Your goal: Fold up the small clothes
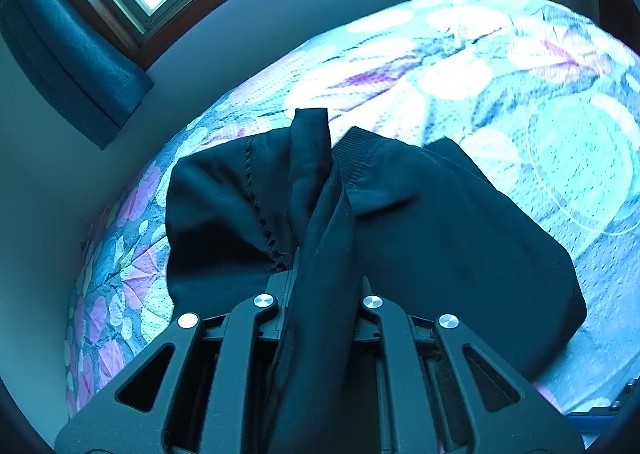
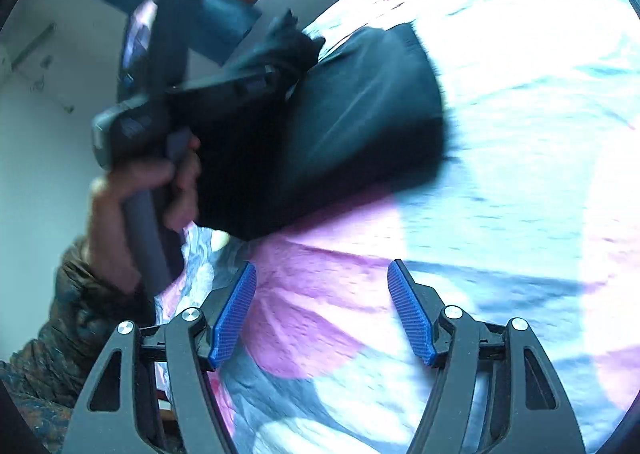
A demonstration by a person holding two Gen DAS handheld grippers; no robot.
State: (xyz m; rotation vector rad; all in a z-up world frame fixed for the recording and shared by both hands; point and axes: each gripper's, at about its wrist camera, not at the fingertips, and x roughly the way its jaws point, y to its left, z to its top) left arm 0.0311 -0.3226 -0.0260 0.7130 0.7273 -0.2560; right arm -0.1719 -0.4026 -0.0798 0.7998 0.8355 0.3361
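So far your left gripper (image 1: 320, 278) only pinches a bunched fold of the black garment (image 1: 440, 221) above the bed (image 1: 540, 101), your right gripper (image 2: 322, 310) is spread and empty, so the folding is all ahead.

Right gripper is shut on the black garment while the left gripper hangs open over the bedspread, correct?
Sides are swapped. The left gripper is shut on the black garment, seen in the left wrist view. The right gripper hangs open over the bedspread, nothing between its blue pads, in the right wrist view.
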